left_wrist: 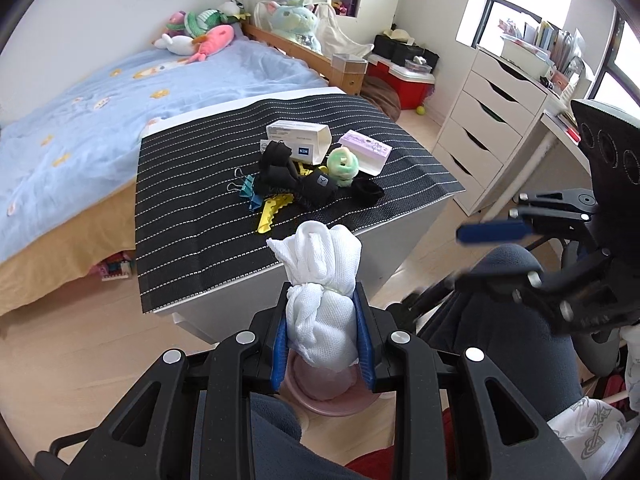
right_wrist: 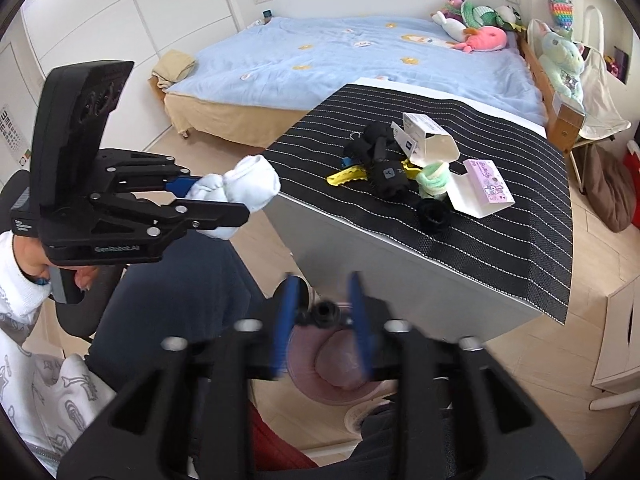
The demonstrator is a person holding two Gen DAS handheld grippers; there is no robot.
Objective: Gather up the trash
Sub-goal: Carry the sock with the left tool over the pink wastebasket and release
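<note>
My left gripper [left_wrist: 323,300] is shut on a white balled-up cloth bundle [left_wrist: 320,276] that sticks out past its fingertips. Under it on the floor stands a pink bin [left_wrist: 332,400]. In the right wrist view the same gripper [right_wrist: 208,196] holds the white bundle [right_wrist: 244,188] at the left, in front of the table edge. My right gripper [right_wrist: 323,280] hangs over the pink bin [right_wrist: 340,376], jaws apart. A small black piece [right_wrist: 322,314] lies loose between its blue fingers [right_wrist: 285,320]; the right pad does not touch it.
A white table with a black striped mat [left_wrist: 192,216] carries white boxes [left_wrist: 298,140], a purple box [left_wrist: 366,150], a green sock ball [left_wrist: 341,164], black socks [left_wrist: 296,184], a black ring [right_wrist: 432,216], yellow clips [left_wrist: 272,210] and binder clips. Behind it stands a bed [left_wrist: 80,120]; a drawer unit [left_wrist: 488,128] stands at the right. A person's knees are below.
</note>
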